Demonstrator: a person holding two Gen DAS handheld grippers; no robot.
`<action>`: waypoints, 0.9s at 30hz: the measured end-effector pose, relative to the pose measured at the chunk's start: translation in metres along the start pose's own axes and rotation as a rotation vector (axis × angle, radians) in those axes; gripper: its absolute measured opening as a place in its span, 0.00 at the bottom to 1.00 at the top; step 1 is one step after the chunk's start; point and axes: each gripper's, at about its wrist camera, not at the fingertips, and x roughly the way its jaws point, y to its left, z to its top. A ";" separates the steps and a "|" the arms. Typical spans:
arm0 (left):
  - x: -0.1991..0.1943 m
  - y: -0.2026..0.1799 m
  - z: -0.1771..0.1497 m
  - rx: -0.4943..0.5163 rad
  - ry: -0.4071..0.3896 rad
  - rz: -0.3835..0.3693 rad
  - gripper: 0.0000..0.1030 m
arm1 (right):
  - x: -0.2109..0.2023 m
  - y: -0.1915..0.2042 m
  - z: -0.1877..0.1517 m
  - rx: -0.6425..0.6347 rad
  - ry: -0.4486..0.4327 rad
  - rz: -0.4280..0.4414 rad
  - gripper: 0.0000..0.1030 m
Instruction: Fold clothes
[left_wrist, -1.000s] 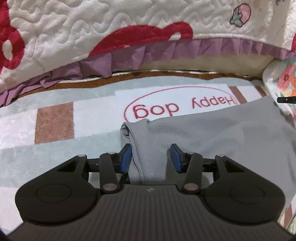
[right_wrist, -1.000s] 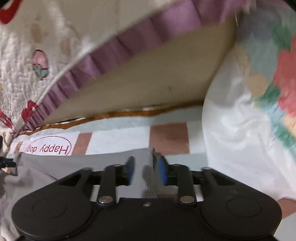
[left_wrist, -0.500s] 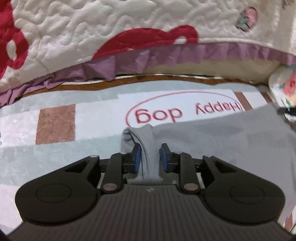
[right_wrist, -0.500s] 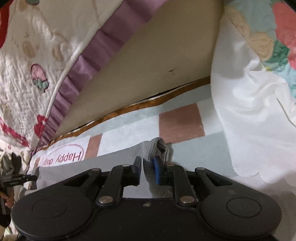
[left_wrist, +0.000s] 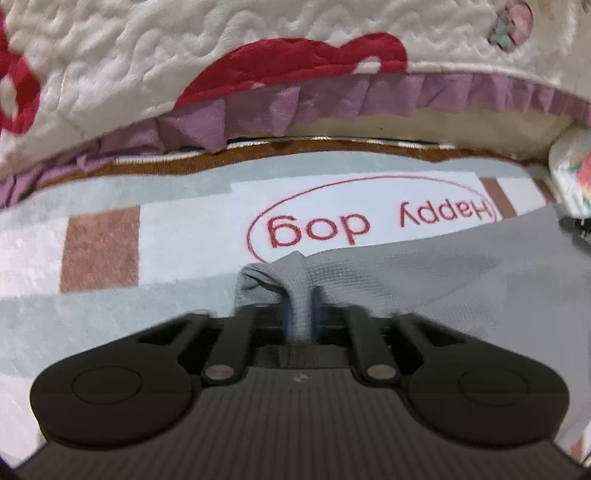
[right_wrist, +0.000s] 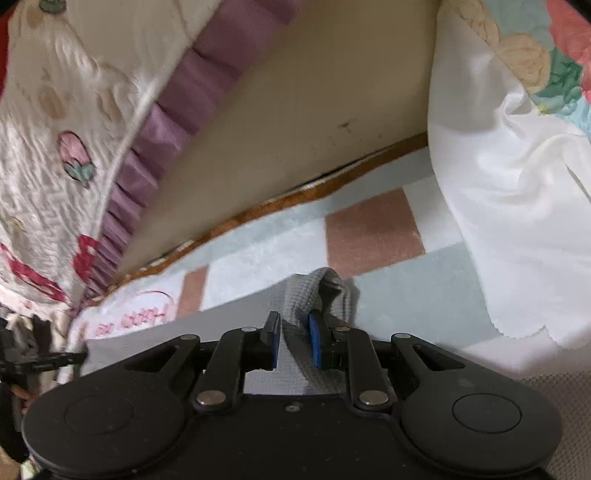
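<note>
While the left gripper (left_wrist: 300, 314) pinches one bunched corner of the grey garment (left_wrist: 436, 266), the right gripper (right_wrist: 294, 341) clamps another (both edges raised off the rug (left_wrist: 177, 221)). Beyond, a quilted bedspread (left_wrist: 184, 55) overhangs; white fabric (right_wrist: 517, 221) crowds the right.

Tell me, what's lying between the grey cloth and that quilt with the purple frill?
In the left wrist view, only bare rug with "Happy dog" lettering separates the grey cloth from the quilt.
</note>
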 end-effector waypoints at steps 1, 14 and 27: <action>-0.005 -0.004 0.003 0.034 -0.011 0.029 0.03 | 0.001 0.003 0.000 -0.025 -0.007 -0.021 0.15; -0.002 0.048 0.033 -0.267 -0.106 -0.158 0.03 | -0.035 0.008 0.024 -0.090 -0.262 -0.003 0.04; 0.002 0.021 0.033 -0.074 -0.158 -0.010 0.07 | 0.027 0.043 0.030 -0.438 -0.095 -0.330 0.04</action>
